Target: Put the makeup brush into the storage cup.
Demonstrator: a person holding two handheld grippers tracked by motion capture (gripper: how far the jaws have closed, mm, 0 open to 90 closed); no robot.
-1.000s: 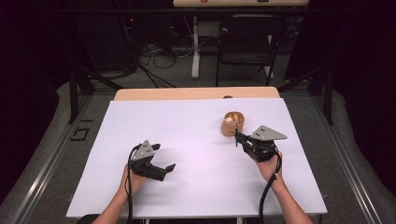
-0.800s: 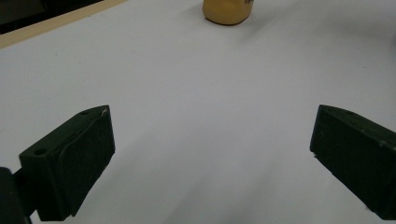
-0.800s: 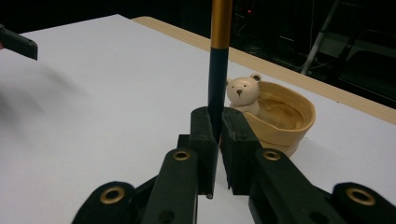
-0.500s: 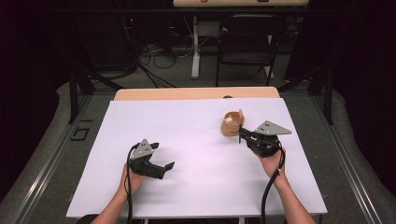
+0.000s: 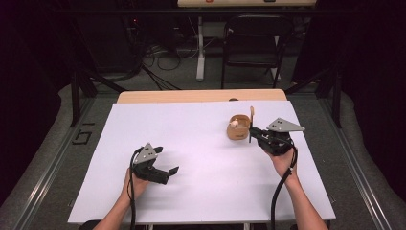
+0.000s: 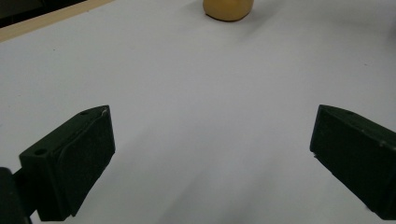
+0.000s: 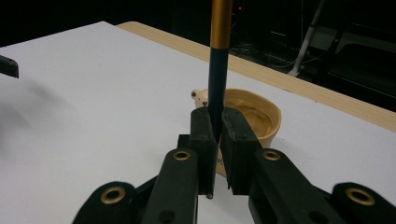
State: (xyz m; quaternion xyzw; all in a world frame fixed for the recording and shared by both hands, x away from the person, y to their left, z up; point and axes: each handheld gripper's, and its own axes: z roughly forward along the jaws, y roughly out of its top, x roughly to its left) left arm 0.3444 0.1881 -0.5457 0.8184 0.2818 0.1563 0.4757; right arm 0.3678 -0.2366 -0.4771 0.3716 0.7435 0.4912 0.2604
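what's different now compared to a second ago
The right gripper, shut on a thin stick that stands upright, has drifted toward the table's right edge, a little farther from the person. The wooden bowl seems to have shifted slightly right too. The left gripper stayed low on the white table with its fingers open.

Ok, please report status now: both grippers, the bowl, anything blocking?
Left gripper open, low over the white table. Right gripper shut on upright stick, beside wooden bowl. Nothing blocking.
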